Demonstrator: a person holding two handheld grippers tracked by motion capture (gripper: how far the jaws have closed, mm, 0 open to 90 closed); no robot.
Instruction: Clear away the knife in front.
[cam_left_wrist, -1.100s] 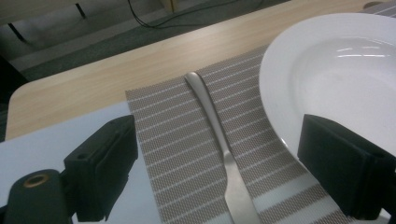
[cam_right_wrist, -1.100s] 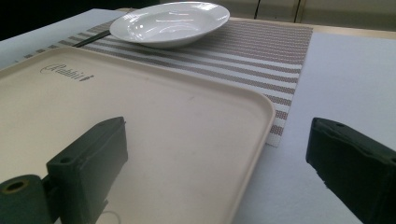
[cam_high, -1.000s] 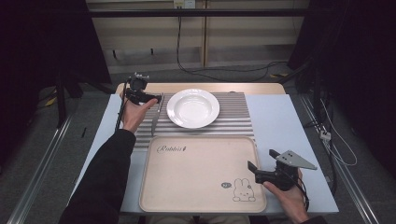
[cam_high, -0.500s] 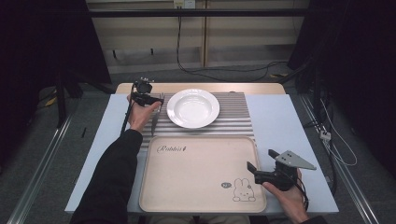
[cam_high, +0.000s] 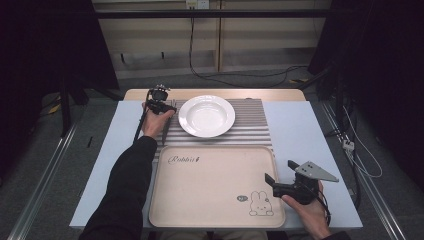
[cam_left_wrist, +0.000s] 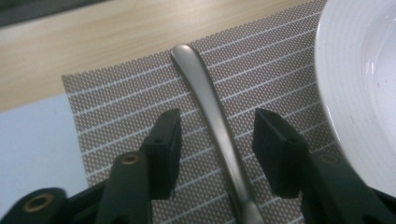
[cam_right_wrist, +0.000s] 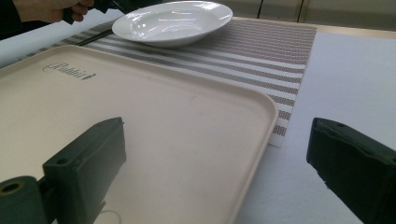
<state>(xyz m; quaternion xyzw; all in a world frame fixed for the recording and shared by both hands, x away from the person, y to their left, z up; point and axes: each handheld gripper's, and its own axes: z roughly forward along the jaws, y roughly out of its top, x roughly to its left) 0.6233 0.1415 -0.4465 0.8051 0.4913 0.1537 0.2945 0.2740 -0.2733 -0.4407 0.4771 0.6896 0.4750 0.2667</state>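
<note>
Two grippers show in the high view: the left gripper (cam_high: 164, 105), upper left, has just been closing, and the right gripper (cam_high: 280, 184), lower right, gapes wide. In the left gripper view, the metal handle (cam_left_wrist: 212, 109) lies mid-frame on the striped mat (cam_left_wrist: 116, 107), untouched between half-closed jaws; center it before squeezing.

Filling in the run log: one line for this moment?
left gripper: closing astride utensil handle, pads clear | right gripper: open over tray edge

One plate (cam_high: 206, 116), one tray (cam_high: 210, 187), one striped mat (cam_high: 250, 125), one utensil (cam_left_wrist: 212, 109), probably fork.
</note>
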